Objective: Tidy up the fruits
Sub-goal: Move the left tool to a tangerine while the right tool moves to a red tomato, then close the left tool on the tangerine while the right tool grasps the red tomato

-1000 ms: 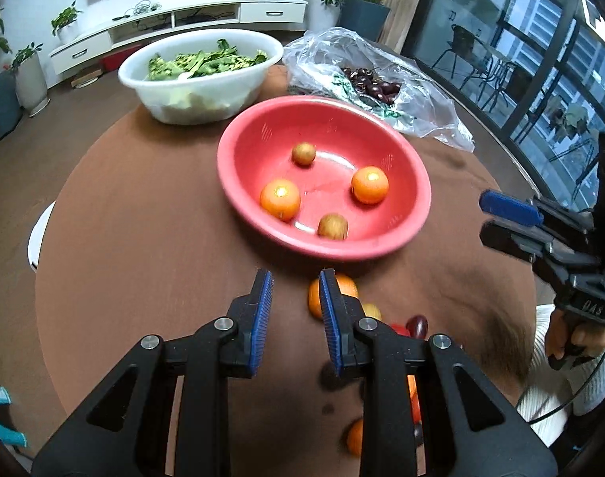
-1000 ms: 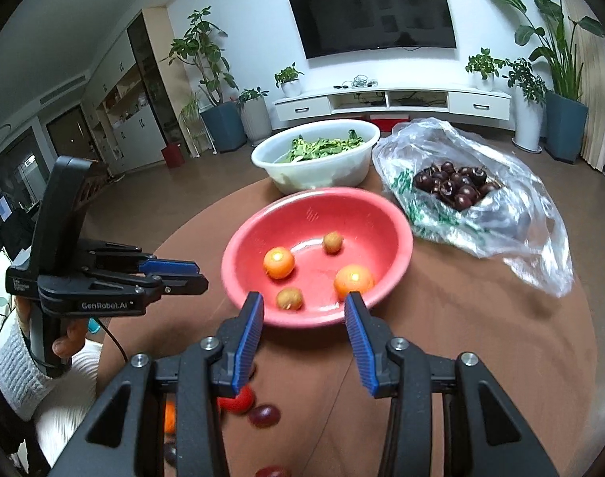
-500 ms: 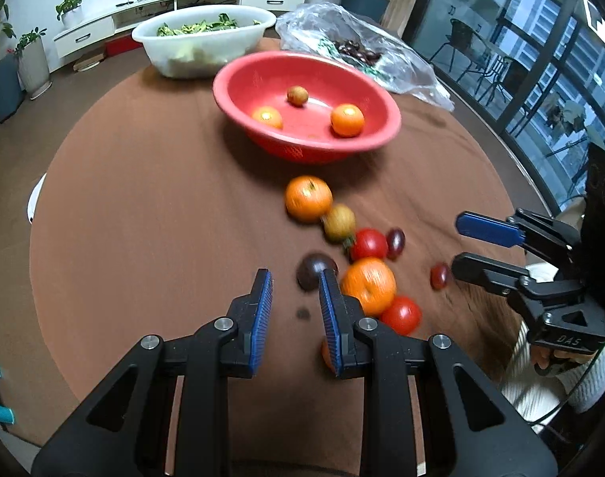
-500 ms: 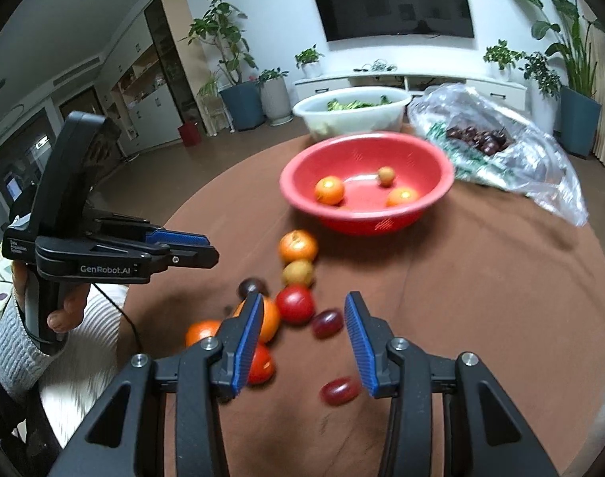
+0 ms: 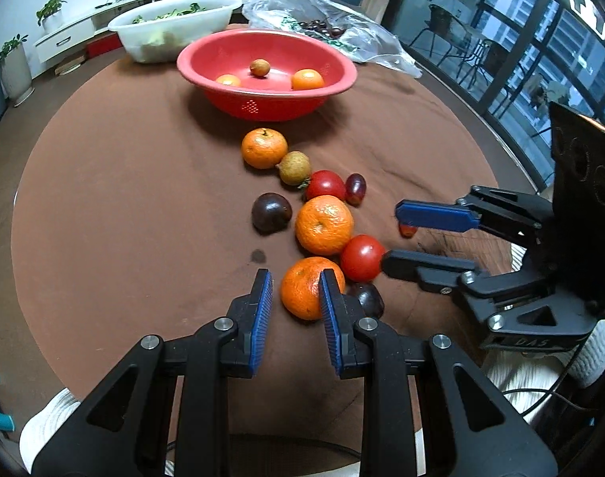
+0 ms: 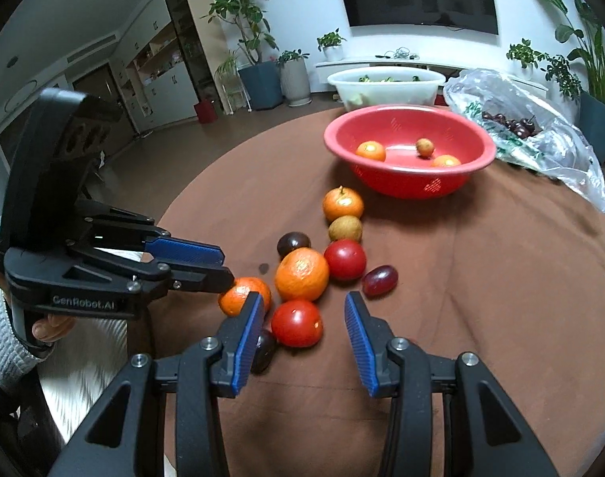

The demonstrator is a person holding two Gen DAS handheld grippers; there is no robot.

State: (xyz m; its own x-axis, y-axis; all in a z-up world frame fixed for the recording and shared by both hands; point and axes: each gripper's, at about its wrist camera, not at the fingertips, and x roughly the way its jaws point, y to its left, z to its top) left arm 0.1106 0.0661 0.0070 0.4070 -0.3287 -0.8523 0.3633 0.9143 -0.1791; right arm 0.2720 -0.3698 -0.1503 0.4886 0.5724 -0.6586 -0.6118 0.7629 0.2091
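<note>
- Left wrist view: the left gripper is seen at lower centre, its ribbed blue pads drawn nearly together with nothing clamped.
- A dimpled round mandarin lies just beyond the tips on the brown cloth-covered table.
- A perforated red plastic bowl holding three small fruits is seen at upper centre.
- Right wrist view: the right gripper is held with pads apart, gripping nothing.
- A glossy smooth tomato lies just beyond them, at lower centre.
</note>
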